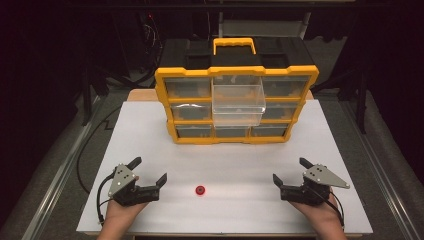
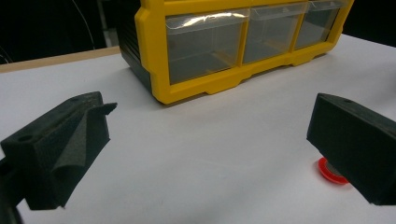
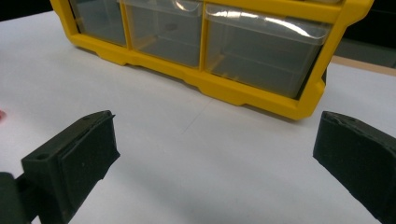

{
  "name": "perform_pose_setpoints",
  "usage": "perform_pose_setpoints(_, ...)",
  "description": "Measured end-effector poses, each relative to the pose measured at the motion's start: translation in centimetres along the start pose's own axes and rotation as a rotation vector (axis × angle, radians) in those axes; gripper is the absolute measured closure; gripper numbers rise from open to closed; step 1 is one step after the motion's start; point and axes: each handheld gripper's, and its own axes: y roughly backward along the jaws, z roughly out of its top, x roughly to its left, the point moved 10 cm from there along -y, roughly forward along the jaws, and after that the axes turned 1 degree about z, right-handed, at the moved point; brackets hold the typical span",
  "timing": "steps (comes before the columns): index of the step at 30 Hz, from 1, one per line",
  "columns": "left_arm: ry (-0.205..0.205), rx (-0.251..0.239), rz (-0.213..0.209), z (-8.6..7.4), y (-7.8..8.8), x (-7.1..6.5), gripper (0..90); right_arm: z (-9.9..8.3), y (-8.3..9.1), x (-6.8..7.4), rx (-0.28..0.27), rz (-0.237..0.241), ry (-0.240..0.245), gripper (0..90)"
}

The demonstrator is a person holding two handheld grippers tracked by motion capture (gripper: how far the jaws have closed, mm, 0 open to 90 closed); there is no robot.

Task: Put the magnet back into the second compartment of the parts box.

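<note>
A small red round piece [image 1: 200, 190] lies on the white table [image 1: 230, 160] near the front, between the two grippers. In the left gripper view the red piece [image 2: 330, 171] peeks out from behind the right jaw. My left gripper [image 1: 148, 171] rests at the front left, open and holding nothing. At the front right my right gripper [image 1: 290, 171] is open too, with bare table between its jaws. A yellow and black organizer [image 1: 236, 102] with clear drawers stands at the back centre. Its middle clear drawer [image 1: 238, 104] is pulled out toward me.
The organizer [image 2: 233, 44] has a yellow handle [image 1: 234, 45] on top and closed drawers around the pulled one. Dark floor and cables lie past the table's left edge. A metal rail [image 1: 55, 180] runs along the left side.
</note>
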Motion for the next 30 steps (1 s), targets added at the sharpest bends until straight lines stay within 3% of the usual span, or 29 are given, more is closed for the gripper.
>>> perform_pose_setpoints(11,-0.014,0.006,-0.002,-0.1,-0.1,-0.1,0.4,-1.2,-0.7,-0.1,0.088,-0.011,0.011,0.2)
perform_pose_setpoints(18,-0.020,0.010,-0.007,-0.2,-0.1,-0.2,0.4,-2.3,-1.2,0.1,0.155,0.017,0.013,0.2)
perform_pose_setpoints(30,-0.018,0.009,-0.012,-0.1,-0.1,-0.3,0.4,-3.3,-1.7,0.7,0.222,0.052,0.031,0.2)
